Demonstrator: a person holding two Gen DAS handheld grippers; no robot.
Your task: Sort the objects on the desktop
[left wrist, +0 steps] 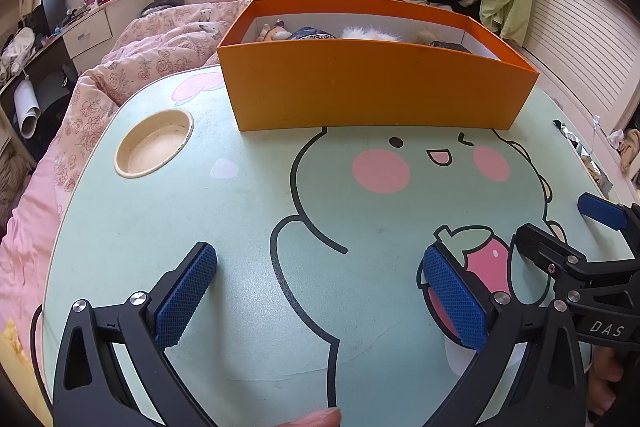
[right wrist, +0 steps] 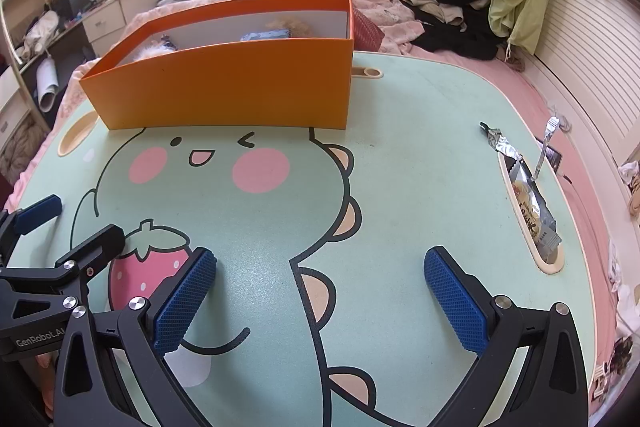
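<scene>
An orange box (left wrist: 376, 87) stands at the far side of the green cartoon table (left wrist: 200, 219); it also shows in the right wrist view (right wrist: 224, 87). Inside it lie a small doll, a white fluffy thing (left wrist: 370, 33), a dark item and a blue packet (right wrist: 265, 35). My left gripper (left wrist: 320, 291) is open and empty, low over the near table. My right gripper (right wrist: 320, 291) is open and empty, beside it on the right. Each gripper shows at the edge of the other's view.
A round cup recess (left wrist: 154, 147) sits in the table's left corner. A long slot at the right edge holds a foil snack packet (right wrist: 528, 199). The table stands on a bed with a pink floral quilt (left wrist: 120, 67). Clothes lie heaped at the back right.
</scene>
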